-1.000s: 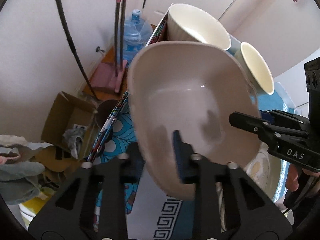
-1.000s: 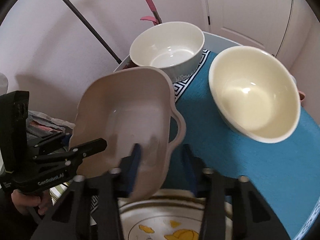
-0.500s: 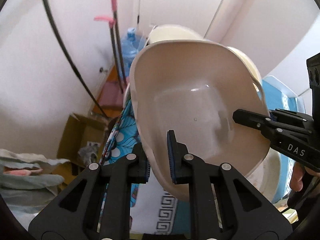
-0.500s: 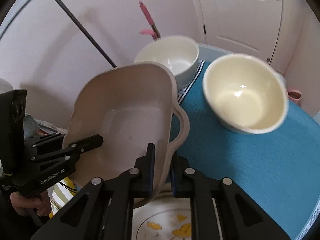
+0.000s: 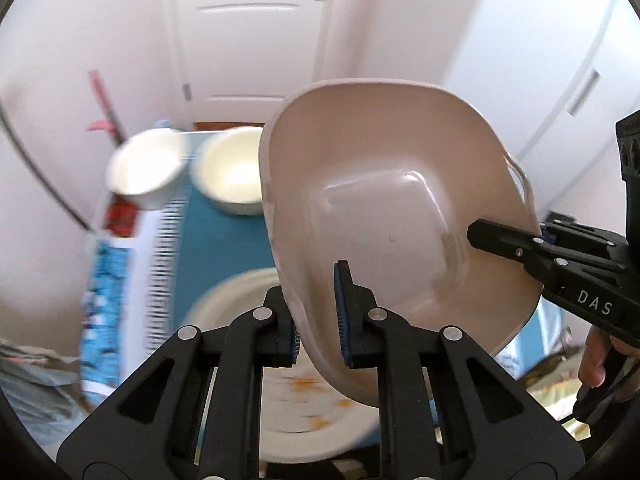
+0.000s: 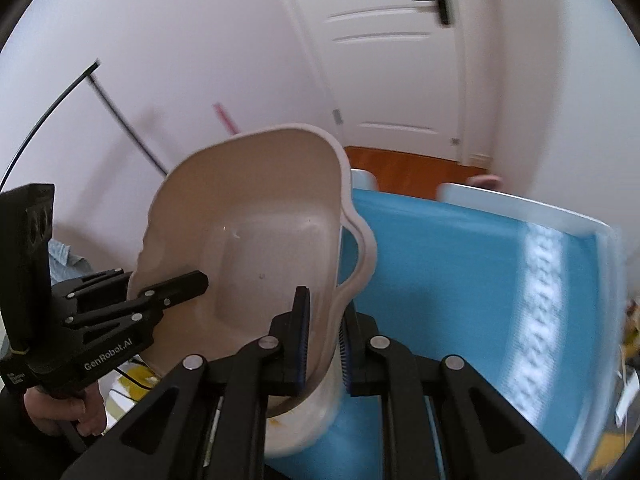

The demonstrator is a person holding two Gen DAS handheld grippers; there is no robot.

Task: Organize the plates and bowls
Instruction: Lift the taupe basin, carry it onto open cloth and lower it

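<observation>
We grip an empty beige dish with both tongs, left and right, above a stained plate.

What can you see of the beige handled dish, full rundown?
The beige dish is a deep, rounded-square bowl with a flat base and a loop handle on its rim; it looks like glossy ceramic or plastic and is empty. It is in the air, tilted steeply so its inside faces both cameras, above a plate with yellow marks on the blue tablecloth. The left gripper and right gripper each pinch its rim on opposite sides. Nothing else touches it.
</observation>
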